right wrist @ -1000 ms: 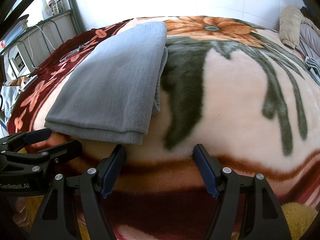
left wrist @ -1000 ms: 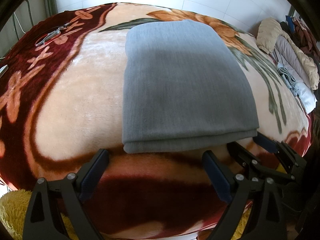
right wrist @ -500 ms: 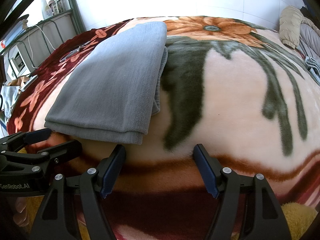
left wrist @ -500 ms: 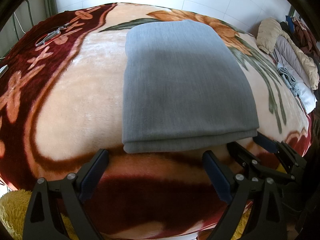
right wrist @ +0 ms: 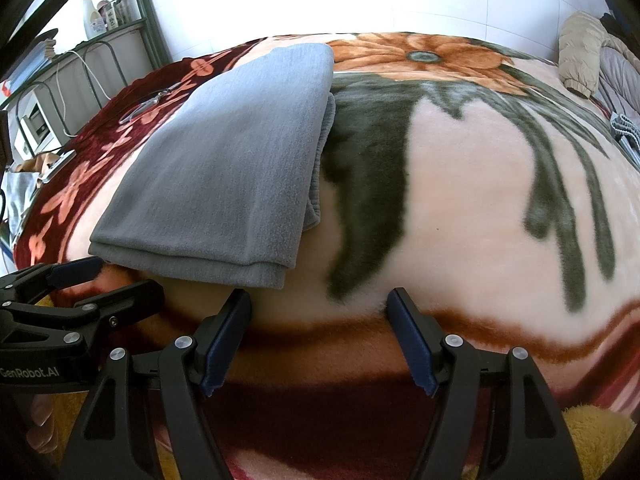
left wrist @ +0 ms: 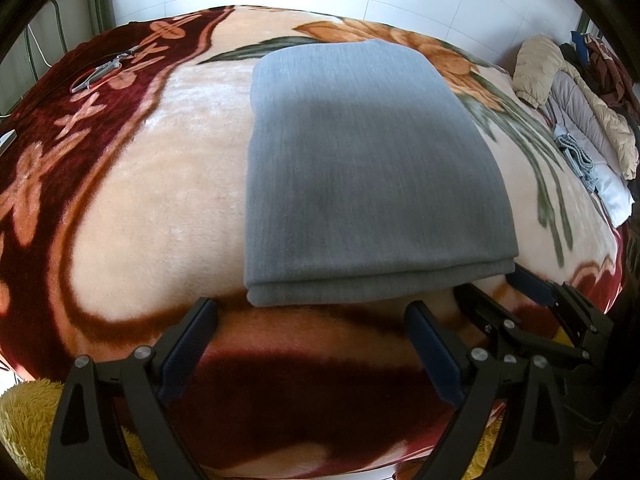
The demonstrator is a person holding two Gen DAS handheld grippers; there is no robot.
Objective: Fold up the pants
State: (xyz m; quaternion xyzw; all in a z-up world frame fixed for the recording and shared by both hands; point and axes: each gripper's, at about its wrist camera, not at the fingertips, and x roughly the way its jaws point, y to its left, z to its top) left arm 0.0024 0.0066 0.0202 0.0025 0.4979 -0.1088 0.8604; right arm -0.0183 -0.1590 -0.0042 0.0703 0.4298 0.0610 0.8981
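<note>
The grey pants (left wrist: 360,184) lie folded into a flat rectangle on the flowered blanket (left wrist: 120,208); they also show in the right wrist view (right wrist: 228,176), at the left. My left gripper (left wrist: 312,316) is open and empty, just short of the near folded edge. My right gripper (right wrist: 318,300) is open and empty, just right of the pants' near right corner. Each gripper shows at the edge of the other's view: the right one (left wrist: 504,284) and the left one (right wrist: 120,276).
Scissors (left wrist: 100,72) lie on the blanket at the far left. A pile of jackets and clothes (left wrist: 576,104) sits at the far right. A shelf with bottles (right wrist: 100,12) stands beyond the bed's left side. A yellow fluffy rug (right wrist: 592,428) lies below.
</note>
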